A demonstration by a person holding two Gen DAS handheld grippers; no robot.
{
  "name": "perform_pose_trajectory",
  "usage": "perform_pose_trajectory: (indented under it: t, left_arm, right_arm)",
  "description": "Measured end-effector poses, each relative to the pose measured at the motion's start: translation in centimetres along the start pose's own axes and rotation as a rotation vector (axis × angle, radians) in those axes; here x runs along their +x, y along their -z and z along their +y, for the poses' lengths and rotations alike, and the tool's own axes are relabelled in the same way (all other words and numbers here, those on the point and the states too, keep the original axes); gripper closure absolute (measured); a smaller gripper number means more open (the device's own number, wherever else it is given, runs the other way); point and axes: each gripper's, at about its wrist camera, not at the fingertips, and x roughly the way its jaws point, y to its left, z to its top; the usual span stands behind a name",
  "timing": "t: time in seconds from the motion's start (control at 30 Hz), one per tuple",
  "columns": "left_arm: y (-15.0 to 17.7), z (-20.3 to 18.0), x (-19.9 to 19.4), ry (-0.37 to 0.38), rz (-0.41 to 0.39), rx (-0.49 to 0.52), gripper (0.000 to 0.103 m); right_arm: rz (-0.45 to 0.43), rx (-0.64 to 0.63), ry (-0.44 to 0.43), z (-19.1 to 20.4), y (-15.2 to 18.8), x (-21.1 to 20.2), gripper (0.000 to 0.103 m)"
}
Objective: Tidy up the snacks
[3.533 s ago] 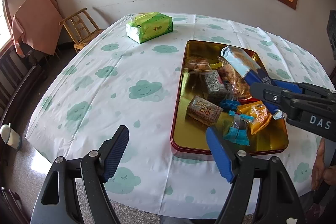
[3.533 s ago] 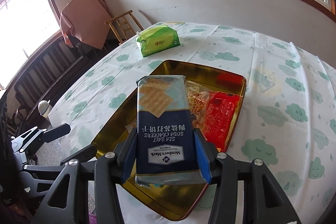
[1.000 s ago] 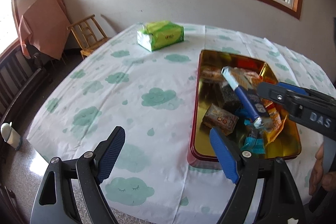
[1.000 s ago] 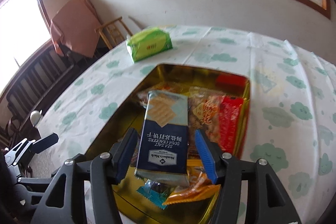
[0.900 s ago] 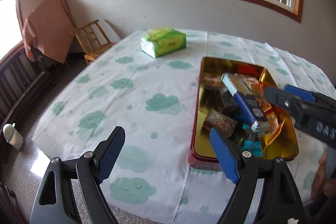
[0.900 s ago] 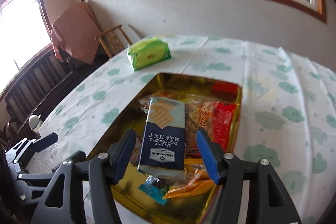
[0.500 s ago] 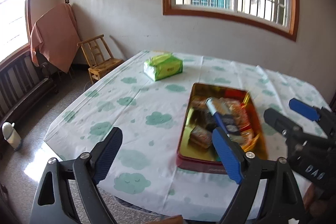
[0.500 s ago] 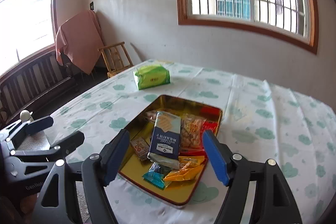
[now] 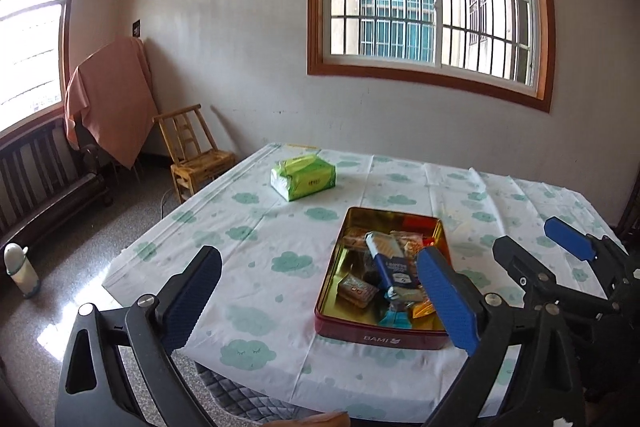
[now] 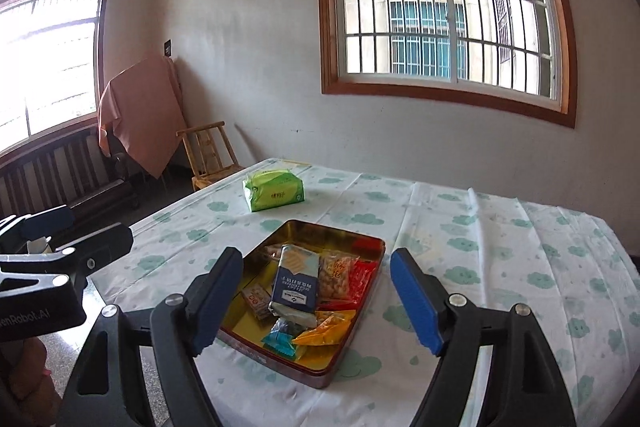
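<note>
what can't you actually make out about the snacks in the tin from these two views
- Left wrist view: the tin's near right corner is hidden by the left gripper's blue pad.
- Right wrist view: snacks beneath the cracker pack are covered by it.
- Both views: print on the small wrappers is too small to read.

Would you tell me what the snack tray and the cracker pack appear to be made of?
The tray looks like metal tin: mirror-like gold inside, glossy red outside wall. The cracker pack seems glossy plastic film, with crimped ends and sheen, though foil lining cannot be ruled out.
</note>
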Motion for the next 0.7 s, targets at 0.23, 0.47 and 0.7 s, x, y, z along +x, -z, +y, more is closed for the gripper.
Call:
perform_pose_trajectory:
  t: [0.23, 0.47, 0.7]
  left_arm:
    - [-0.3, -0.8, -2.1, -0.002, -0.041, 0.004, 0.001]
    - [-0.3, -1.4, -3.1, -0.004, -0.057, 0.019, 0.0]
    - [-0.3, -1.8, -3.2, -0.003, -0.058, 0.022, 0.0]
  right_arm:
    - [-0.066, -0.006, 0.012, -0.3, -0.5, -2.7, 0.023]
    - [-0.097, -0.005, 0.019, -0.6, -0.6, -4.1, 0.02]
    - [-0.097, 0.002, 0.021, -0.9, -0.6, -4.1, 0.02]
